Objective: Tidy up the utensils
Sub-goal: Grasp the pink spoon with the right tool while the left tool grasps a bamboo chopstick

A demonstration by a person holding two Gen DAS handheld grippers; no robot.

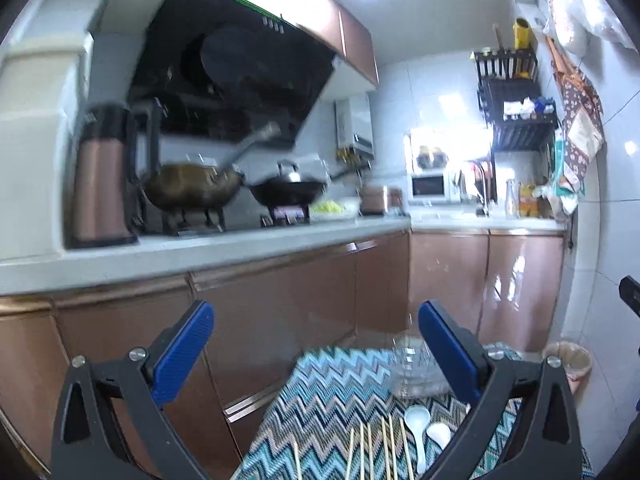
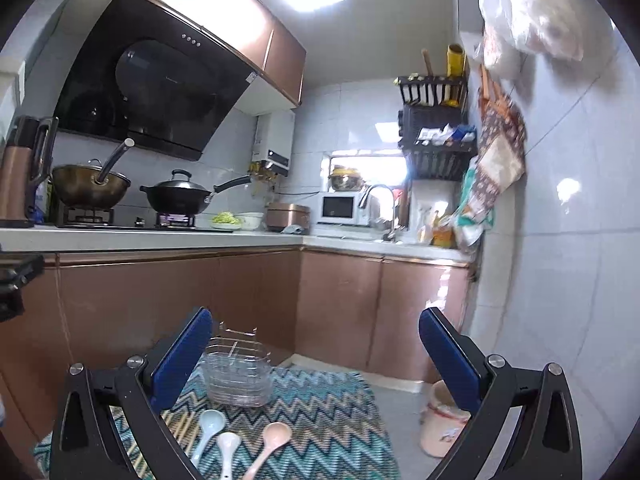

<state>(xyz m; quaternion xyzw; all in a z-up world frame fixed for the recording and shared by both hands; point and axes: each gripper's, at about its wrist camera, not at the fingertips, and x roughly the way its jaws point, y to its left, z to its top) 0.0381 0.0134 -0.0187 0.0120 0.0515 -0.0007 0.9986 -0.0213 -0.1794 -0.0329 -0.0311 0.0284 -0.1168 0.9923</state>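
Holding both grippers up over the mat (image 2: pixel 320 412) with nothing in them, left gripper (image 1: pixel 316 344) and right gripper (image 2: pixel 316 344) both spread wide, I guess so either one can drop on a utensil. Three spoons (image 2: pixel 228 446) lie side by side near me, skewers (image 1: pixel 380 452) fanned out just left of them. Clear holder (image 2: pixel 240 376) stands upright at the far end of the mat, handy for dropping stuff in, none sorted yet

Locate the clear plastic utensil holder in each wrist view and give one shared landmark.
Left wrist: clear plastic utensil holder, lower right of centre, beside the right finger.
Right wrist: holder, lower left of centre, beyond the spoons.
Shared landmark: zigzag cloth beneath it.
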